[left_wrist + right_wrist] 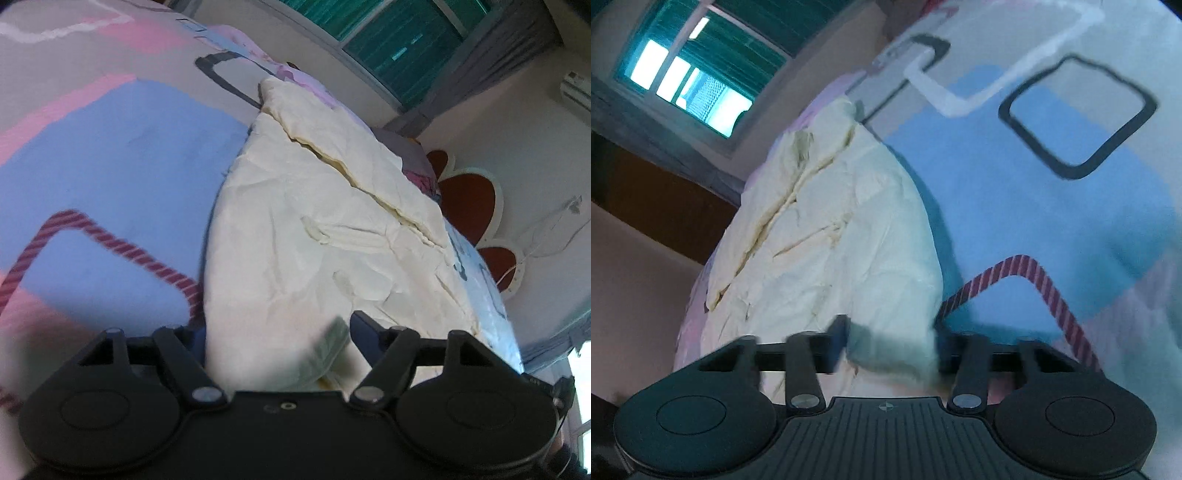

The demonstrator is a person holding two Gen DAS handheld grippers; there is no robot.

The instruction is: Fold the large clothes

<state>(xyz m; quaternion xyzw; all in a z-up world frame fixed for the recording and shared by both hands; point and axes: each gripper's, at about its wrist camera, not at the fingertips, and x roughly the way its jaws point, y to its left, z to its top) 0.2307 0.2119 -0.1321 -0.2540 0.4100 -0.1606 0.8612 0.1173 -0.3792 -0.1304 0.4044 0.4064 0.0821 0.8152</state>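
A large cream-white garment (332, 229) lies spread and wrinkled on a bed with a patterned sheet (110, 155). My left gripper (273, 332) is at the garment's near edge, with cloth bunched between its two fingers; the jaws stand fairly wide around the fold. The same garment shows in the right wrist view (827, 229). My right gripper (890, 339) is at its near edge too, with a bunched corner of cloth between the fingers. The fingertips are partly hidden by cloth in both views.
The sheet (1034, 184) has blue, pink and grey blocks with dark outlines. A window (690, 85) and grey curtains are beyond the bed. A red flower-shaped headboard (469, 199) and an air conditioner (576, 88) are on the far wall.
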